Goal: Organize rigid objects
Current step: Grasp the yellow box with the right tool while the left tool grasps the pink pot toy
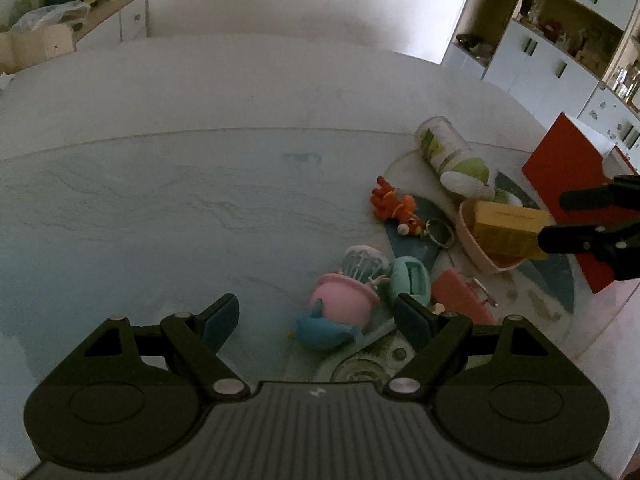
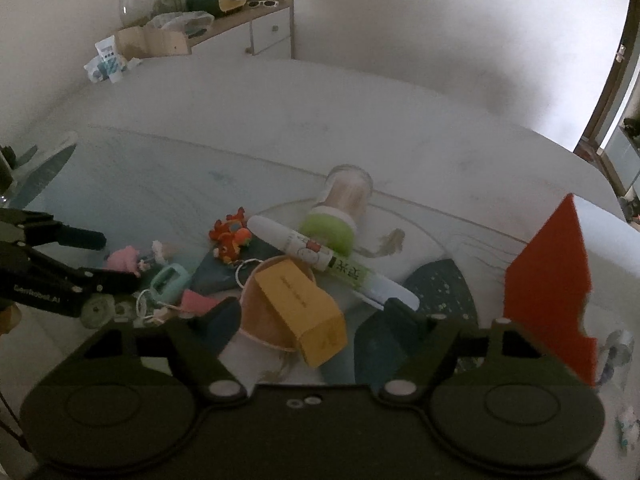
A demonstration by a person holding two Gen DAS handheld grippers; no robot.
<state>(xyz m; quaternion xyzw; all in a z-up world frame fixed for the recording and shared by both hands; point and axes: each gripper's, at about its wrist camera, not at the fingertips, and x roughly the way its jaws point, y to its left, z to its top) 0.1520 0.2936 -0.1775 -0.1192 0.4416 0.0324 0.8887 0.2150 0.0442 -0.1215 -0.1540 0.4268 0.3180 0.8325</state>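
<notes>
Nearest the right-wrist lens, the right gripper point(image 2: 304, 316) stands with its 2 dark fingers apart, straddling a yellow rectangular cardboard box point(image 2: 300, 312) that lies tilted in a shallow pink round bowl point(image 2: 262, 322); I see no pad pressing on the box, so the jaws read as released and nothing is held. Over on the other side, the left gripper point(image 1: 316, 318) is likewise spread and empty, poised above a pink-and-blue plastic pig figurine point(image 1: 340, 312) with a mint green plastic sharpener-like piece point(image 1: 410, 280) just beside it. Outward from there the clutter runs on — an orange plush-looking dragon keychain point(image 2: 230, 238) with its metal ring, a white tube with green printing point(image 2: 320, 258) lying across a green-capped clear plastic jar point(image 2: 338, 216) tipped on its side, and a flat coral-pink rectangular piece point(image 1: 460, 298) near some coins. All of it sits heaped on a round patterned mat point(image 2: 440, 284) laid over the pale marble-look tabletop point(image 1: 160, 200). A red open-topped box point(image 2: 552, 280) stands at the right edge of the heap; what it contains I cannot see. Judging by this, the organizing has barely begun — nothing looks sorted or grouped, every item remains in the pile, and each gripper seems only to be lining up a first pick.
</notes>
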